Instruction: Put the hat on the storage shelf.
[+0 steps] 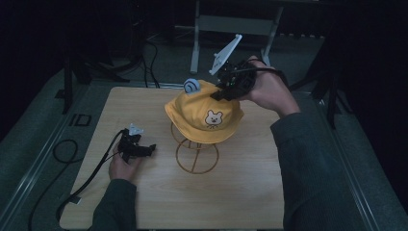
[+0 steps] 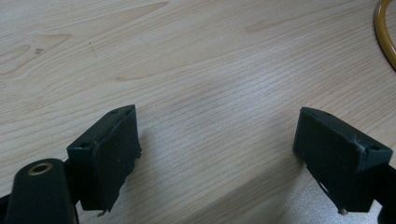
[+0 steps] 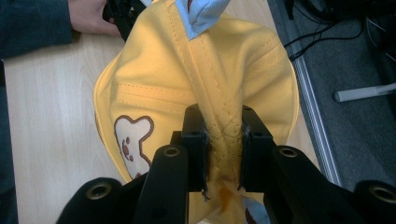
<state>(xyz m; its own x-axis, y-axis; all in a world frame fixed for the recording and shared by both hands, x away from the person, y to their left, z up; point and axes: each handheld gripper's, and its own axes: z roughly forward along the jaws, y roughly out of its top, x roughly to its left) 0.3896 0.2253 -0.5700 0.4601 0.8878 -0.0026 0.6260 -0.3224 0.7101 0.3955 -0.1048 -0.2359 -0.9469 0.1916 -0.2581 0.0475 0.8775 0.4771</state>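
A: Quick pass. We see the yellow hat [image 1: 204,113] sitting on the gold wire stand [image 1: 196,154], mid-counter [image 1: 240,202], a bit toward the far edge. Right gripper [image 1: 222,93] has its jaws clamped on a fold of the hat's crown, at the hat's far right side in the high view.

B: Confirmed in the right gripper view: we see 2 black jaws pinching a stitched seam of yellow fabric [image 3: 224,144] between them, pads pressing both sides. The right hand [image 1: 269,89] holds that gripper above the hat.

A: Labels or writing?

B: No readable text that we can find. There is 1 embroidered bear face [image 1: 213,118] on the brim's front, white with brown outline, also seen at [image 3: 132,144]. A light blue ear [image 1: 192,86] with a swirl stands on top of the crown.

A: Left gripper [image 1: 144,150]?

B: It rests low on the counter, near-left of the stand, held by the left hand [image 1: 122,166]. In the left gripper view its jaws stand wide apart with bare wood between them, gripping nothing. A curve of the stand's ring [image 2: 385,32] shows top right.

A: Its cable [image 1: 89,180] trails off the counter's left edge.
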